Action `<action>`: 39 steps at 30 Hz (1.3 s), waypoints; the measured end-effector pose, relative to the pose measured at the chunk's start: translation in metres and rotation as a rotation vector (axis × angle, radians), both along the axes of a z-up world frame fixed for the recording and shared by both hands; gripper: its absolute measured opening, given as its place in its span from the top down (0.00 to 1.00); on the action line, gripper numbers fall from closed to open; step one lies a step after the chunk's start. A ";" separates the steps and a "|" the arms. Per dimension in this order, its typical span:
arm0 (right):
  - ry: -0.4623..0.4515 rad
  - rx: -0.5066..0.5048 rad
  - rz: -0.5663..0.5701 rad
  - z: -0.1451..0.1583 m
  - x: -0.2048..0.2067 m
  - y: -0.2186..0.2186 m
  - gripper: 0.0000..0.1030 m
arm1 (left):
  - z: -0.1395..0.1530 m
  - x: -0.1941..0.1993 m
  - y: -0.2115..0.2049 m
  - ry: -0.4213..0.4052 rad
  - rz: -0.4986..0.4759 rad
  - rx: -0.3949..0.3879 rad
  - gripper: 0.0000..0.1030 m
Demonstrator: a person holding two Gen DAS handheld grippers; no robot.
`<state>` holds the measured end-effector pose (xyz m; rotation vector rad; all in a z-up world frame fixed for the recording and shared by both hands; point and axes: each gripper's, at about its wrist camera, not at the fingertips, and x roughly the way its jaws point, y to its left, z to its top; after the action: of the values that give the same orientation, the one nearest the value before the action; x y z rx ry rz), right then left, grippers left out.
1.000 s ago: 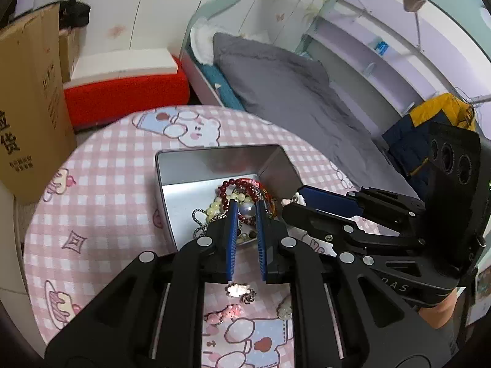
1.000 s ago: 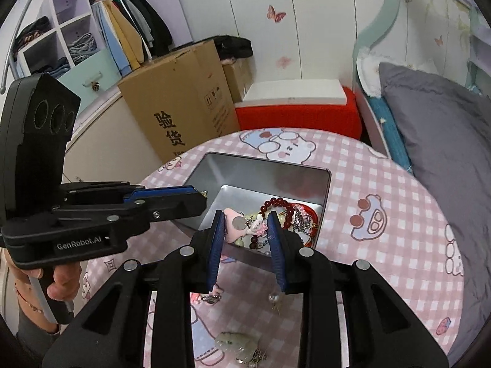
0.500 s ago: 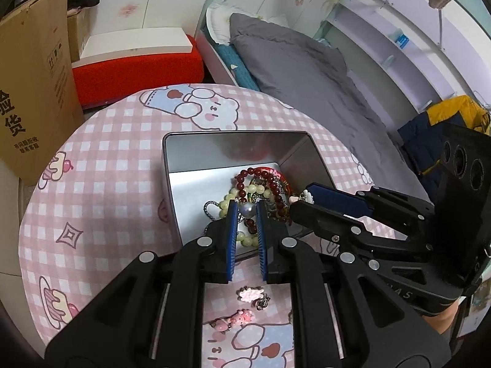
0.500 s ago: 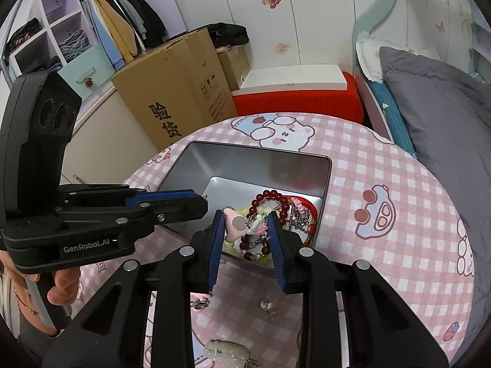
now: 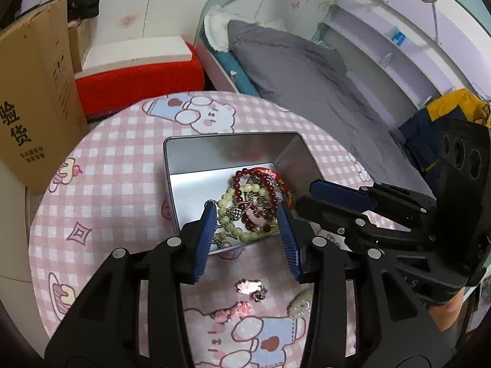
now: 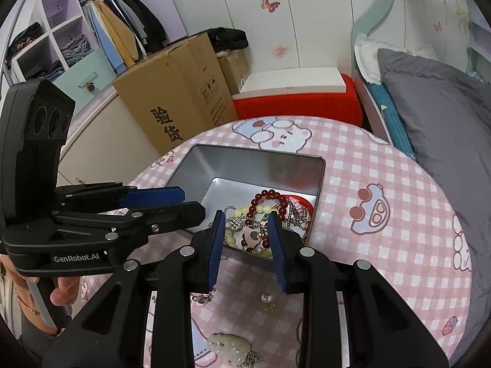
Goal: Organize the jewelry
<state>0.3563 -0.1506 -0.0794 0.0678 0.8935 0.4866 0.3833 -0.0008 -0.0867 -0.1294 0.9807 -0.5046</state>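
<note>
Left gripper [image 5: 247, 217] and right gripper [image 6: 245, 225] both gape, nothing between their pads, angled down, tips near each other

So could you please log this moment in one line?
left tongs: open | right tongs: open | rectangular silver metal tin: holds beaded bracelets

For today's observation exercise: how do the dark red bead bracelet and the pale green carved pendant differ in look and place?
The dark red bead bracelet is a ring of round beads; the pale green carved pendant is one solid carved piece. The bracelet lies inside the silver metal tin, tangled with other jewelry; the pendant lies outside it on the pink checked tablecloth. Neither is held by a gripper.
</note>
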 end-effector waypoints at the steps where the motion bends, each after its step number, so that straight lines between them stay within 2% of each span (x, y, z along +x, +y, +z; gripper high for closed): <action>1: -0.008 0.004 0.001 0.004 -0.004 -0.001 0.74 | 0.003 -0.004 0.001 -0.010 -0.004 -0.003 0.60; 6: -0.056 -0.010 0.014 0.015 -0.028 -0.002 0.74 | 0.014 -0.030 0.008 -0.065 -0.018 0.011 0.60; 9: -0.079 -0.034 0.019 0.016 -0.046 -0.002 0.74 | 0.011 -0.051 0.012 -0.110 -0.041 0.044 0.60; 13: -0.087 -0.063 0.030 0.005 -0.068 0.001 0.74 | -0.005 -0.071 0.015 -0.130 -0.076 0.078 0.60; 17: -0.079 -0.089 0.030 -0.009 -0.082 0.003 0.73 | -0.030 -0.086 0.013 -0.141 -0.102 0.152 0.60; 25: -0.036 -0.089 0.024 -0.033 -0.093 0.001 0.72 | -0.053 -0.098 0.000 -0.185 -0.136 0.259 0.60; 33: -0.033 -0.104 0.019 -0.041 -0.090 0.004 0.71 | -0.065 -0.095 -0.005 -0.175 -0.144 0.290 0.61; 35: -0.032 -0.112 0.022 -0.043 -0.087 0.006 0.69 | -0.065 -0.097 -0.005 -0.174 -0.154 0.281 0.68; 36: -0.030 -0.116 0.025 -0.045 -0.085 0.008 0.69 | -0.065 -0.097 -0.005 -0.177 -0.155 0.283 0.78; 37: -0.027 -0.119 0.030 -0.046 -0.083 0.011 0.69 | -0.064 -0.098 -0.005 -0.179 -0.151 0.286 0.84; 39: -0.028 -0.130 0.037 -0.048 -0.080 0.017 0.68 | -0.064 -0.096 -0.001 -0.169 -0.148 0.261 0.84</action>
<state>0.2763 -0.1339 -0.1277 -0.0737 0.8985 0.4621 0.2873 -0.0021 -0.1507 0.2186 0.8859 -0.5093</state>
